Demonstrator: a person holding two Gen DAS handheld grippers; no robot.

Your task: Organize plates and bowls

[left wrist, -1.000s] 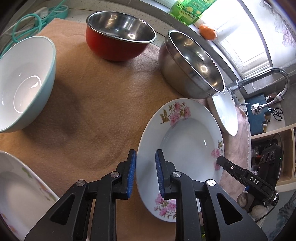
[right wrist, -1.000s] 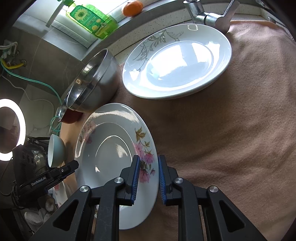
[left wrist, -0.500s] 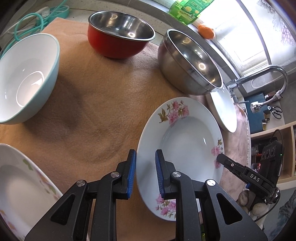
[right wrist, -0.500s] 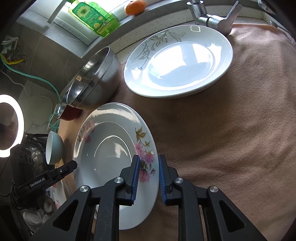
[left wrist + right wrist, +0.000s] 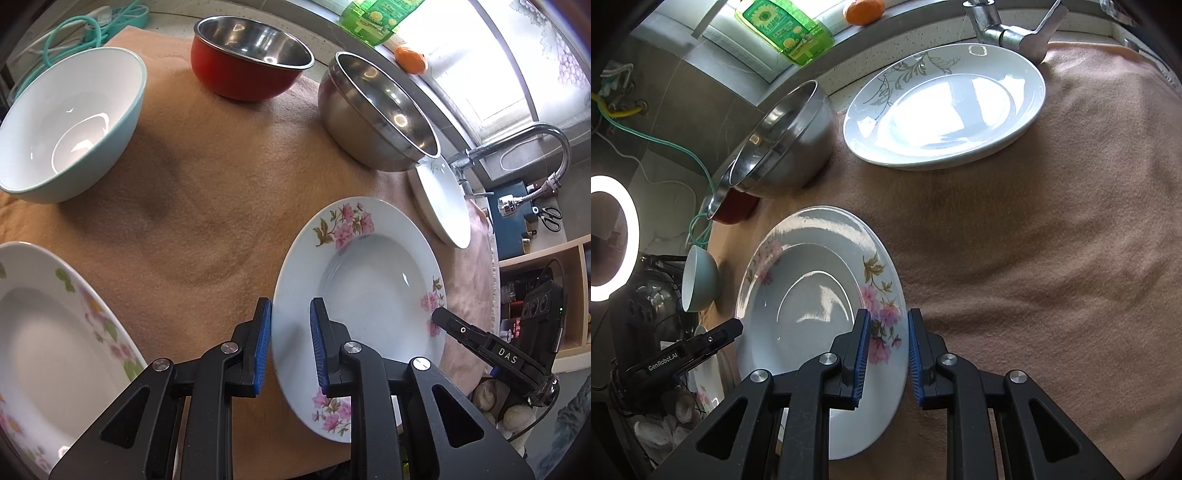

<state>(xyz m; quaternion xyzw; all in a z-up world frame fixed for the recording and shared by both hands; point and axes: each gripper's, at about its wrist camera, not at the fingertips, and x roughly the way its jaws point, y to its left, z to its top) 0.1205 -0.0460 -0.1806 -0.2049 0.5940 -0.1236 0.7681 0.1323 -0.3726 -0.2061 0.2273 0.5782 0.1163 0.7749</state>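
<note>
Pink-flower plate point(image 5: 364, 273) rim is straddled by left claw point(image 5: 290, 345) and right claw point(image 5: 885, 352), narrow gaps, not clamped. Bare cloth at 10 o'clock. Little changed vs. earlier.

Left hand-held gripper point(image 5: 290, 345) and right hand-held gripper point(image 5: 885, 356), blue-padded jaws slightly apart.

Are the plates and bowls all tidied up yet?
Not yet, nothing is stacked. The left gripper and right gripper each straddle the rim of the pink-flower plate. The steel bowl, red bowl, teal bowl and leaf plate sit apart.
</note>
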